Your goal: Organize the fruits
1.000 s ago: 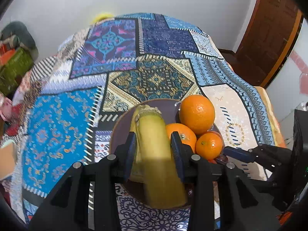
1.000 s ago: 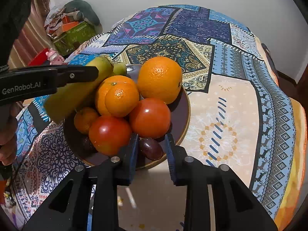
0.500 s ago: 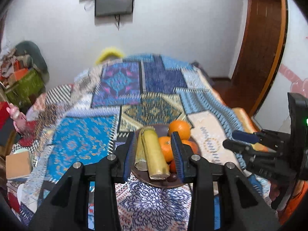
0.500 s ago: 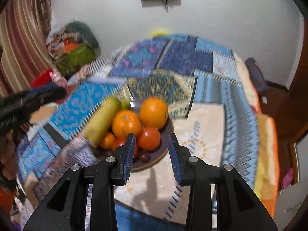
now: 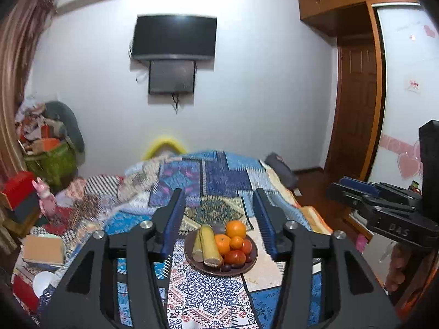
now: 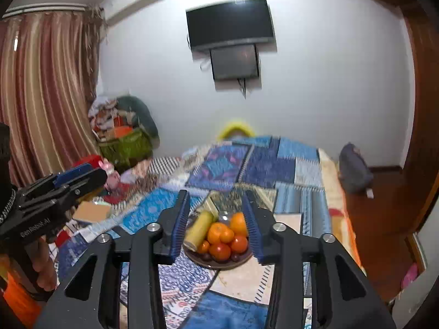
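while both the left gripper (image 5: 219, 220) and right gripper (image 6: 216, 222) hang wide open and empty, the plate (image 5: 204, 269) holds bananas (image 5: 210, 246), oranges (image 5: 235, 229) and tomatoes (image 5: 235, 257) near the patchwork bedspread's (image 5: 203, 298) front edge.

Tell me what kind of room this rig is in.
Most likely a home bedroom: a bed under a patchwork quilt, a wall-mounted TV, striped curtains. The fruit plate sits on the quilt.

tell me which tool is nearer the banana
Left, slightly, as far as I can tell. The left tool hangs open and pulled back in line with the banana; the right tool, also open, sits off to its right.
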### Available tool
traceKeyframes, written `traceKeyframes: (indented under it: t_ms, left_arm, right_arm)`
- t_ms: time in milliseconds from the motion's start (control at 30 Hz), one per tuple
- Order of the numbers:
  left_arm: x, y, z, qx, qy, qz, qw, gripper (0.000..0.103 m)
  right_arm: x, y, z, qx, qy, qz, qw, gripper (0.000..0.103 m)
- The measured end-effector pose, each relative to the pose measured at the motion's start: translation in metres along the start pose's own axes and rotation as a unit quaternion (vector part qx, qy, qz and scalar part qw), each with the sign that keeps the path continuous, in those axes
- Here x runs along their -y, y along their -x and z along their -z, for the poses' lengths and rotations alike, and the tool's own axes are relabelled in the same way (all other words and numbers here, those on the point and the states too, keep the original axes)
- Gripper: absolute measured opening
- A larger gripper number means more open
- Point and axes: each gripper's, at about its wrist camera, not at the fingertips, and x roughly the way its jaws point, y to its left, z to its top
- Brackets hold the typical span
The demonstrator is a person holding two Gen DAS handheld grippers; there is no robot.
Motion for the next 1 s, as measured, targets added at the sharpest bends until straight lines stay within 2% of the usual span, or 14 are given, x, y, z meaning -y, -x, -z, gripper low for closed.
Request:
traceKeyframes:
  t_ms: [100, 167, 267, 467, 600, 1000]
  left_arm:
    - [0.003, 0.025, -0.002, 0.023, 0.001, 0.002, 0.9997, 0.068]
    - [0.006, 0.039, -0.003, 0.036, -0.002, 0.001, 0.9994, 0.070]
    - [0.008, 0.056, -0.002, 0.049, -0.004, -0.001, 0.9988, 0.073]
    - [0.014, 0.078, 0.002, 0.074, -0.012, -0.016, 0.9971, 0.095]
    - [0.015, 0.084, 0.005, 0.080, -0.005, -0.015, 0.9967, 0.103]
    - [0.019, 0.086, 0.015, 0.078, -0.013, -0.031, 0.9964, 0.103]
  right_arm:
    - [-0.009, 0.019, -0.001, 0.025, 0.006, 0.000, 1.000, 0.046]
    - [-0.015, 0.029, 0.000, 0.038, 0.008, 0.003, 0.999, 0.062]
    - [-0.019, 0.038, 0.005, 0.063, 0.011, 0.009, 0.998, 0.078]
    - [-0.028, 0.052, 0.006, 0.089, 0.024, 0.039, 0.995, 0.102]
    - [-0.029, 0.056, 0.006, 0.097, 0.020, 0.048, 0.994, 0.103]
    - [-0.030, 0.064, 0.015, 0.088, 0.014, 0.051, 0.995, 0.103]
